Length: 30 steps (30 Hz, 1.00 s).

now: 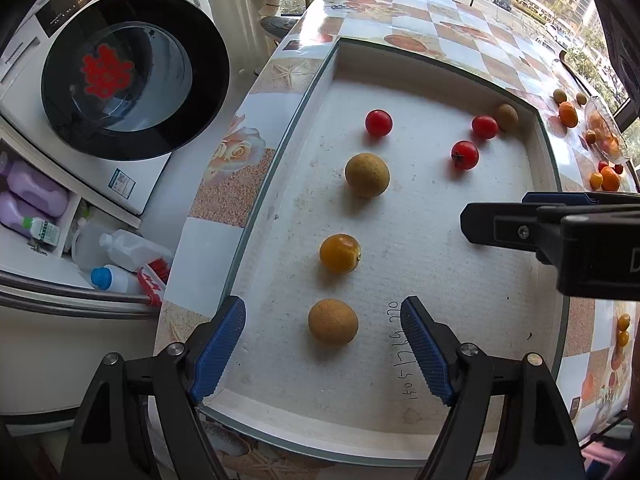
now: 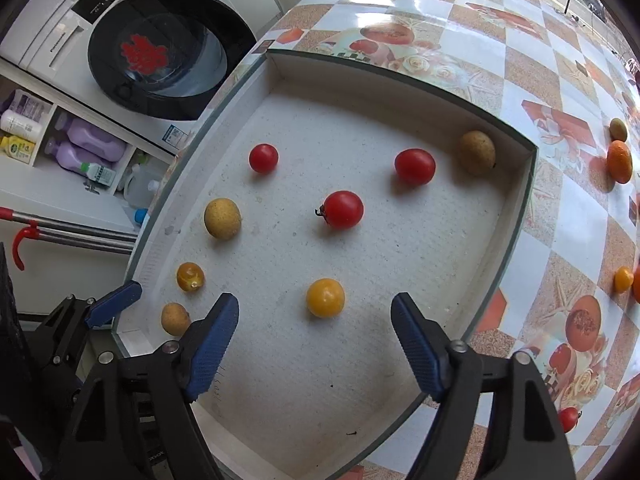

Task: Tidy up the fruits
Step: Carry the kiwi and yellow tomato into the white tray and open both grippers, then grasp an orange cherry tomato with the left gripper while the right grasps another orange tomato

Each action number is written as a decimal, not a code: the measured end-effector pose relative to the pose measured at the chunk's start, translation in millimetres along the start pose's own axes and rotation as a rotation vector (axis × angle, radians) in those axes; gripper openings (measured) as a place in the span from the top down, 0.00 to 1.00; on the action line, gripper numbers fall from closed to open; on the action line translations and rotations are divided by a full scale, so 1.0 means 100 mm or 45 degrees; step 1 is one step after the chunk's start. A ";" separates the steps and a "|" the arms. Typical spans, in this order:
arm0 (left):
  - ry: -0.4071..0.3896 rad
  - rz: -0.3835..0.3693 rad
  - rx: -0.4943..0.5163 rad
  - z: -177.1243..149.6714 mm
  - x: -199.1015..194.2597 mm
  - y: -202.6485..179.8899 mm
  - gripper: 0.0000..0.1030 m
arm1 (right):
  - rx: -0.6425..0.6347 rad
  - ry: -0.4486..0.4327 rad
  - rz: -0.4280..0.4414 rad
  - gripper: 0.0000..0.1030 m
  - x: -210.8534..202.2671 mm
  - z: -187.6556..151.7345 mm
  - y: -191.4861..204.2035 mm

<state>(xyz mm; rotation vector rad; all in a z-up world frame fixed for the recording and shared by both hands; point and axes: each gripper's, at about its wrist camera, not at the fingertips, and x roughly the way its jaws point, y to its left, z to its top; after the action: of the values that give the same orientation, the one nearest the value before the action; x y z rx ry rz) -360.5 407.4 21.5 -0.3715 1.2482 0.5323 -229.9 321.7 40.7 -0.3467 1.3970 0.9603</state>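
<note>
1. Fruit lies scattered in a shallow white tray [image 2: 516, 200] on the counter [image 2: 560, 92]: three red tomatoes, three brown longan-like fruits and two yellow-orange ones.
2. I see the red tomatoes toward the far half: one [image 2: 263, 157] at far left, one [image 2: 415, 165] at far right, and a stemmed one [image 2: 343, 209] near the middle.
3. One brown fruit [image 2: 477, 153] rests in the far right corner, close to the tray wall; another [image 2: 222, 218] lies by the left wall; a third [image 1: 333, 321] sits near the front left.
4. A yellow fruit [image 2: 325, 297] lies just ahead of my right gripper [image 2: 315, 336], between its fingers' line; the jaws stand wide apart and hold nothing.
5. My left gripper [image 1: 323, 342] hovers low over the tray's front left, angled down, jaws wide and empty, the third brown fruit lying between its blue pads [image 1: 424, 350].
6. An orange fruit [image 1: 340, 253] lies just beyond that brown one.
7. From the left wrist view, the right gripper reaches in from the right side above the tray.
8. More fruit [image 1: 568, 114] and a glass dish [image 1: 606, 128] sit on the counter past the tray's right wall.
9. A washing machine [image 1: 120, 76] and shelves with bottles [image 1: 36, 192] stand to the left of the counter.
</note>
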 end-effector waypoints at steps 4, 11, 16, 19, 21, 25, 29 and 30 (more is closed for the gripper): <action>-0.001 0.009 0.036 0.02 -0.05 -0.05 0.21 | 0.049 -0.043 0.022 0.21 -0.13 0.00 -0.06; -0.047 -0.017 0.139 0.18 -0.18 -0.32 0.21 | 0.141 -0.130 -0.007 0.21 -0.43 -0.12 -0.34; -0.081 -0.053 0.234 0.33 -0.28 -0.67 0.21 | 0.257 -0.172 -0.047 0.21 -0.68 -0.32 -0.72; -0.103 -0.076 0.302 0.42 -0.33 -0.91 0.21 | 0.339 -0.204 -0.083 0.21 -0.84 -0.49 -0.98; -0.116 -0.097 0.349 0.46 -0.37 -1.09 0.21 | 0.392 -0.221 -0.111 0.21 -0.92 -0.63 -1.16; -0.125 -0.147 0.428 0.55 -0.41 -1.45 0.21 | 0.491 -0.223 -0.161 0.21 -1.04 -0.91 -1.48; -0.127 -0.194 0.486 0.63 -0.41 -1.81 0.21 | 0.569 -0.212 -0.216 0.21 -1.10 -1.22 -1.76; -0.128 -0.207 0.499 0.65 -0.41 -1.90 0.21 | 0.586 -0.205 -0.224 0.21 -1.10 -1.29 -1.81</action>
<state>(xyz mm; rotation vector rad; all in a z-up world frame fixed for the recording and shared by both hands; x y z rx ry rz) -209.6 279.2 75.5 -0.1116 1.1817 0.1583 -170.1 81.4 59.1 -0.0430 1.3678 0.4904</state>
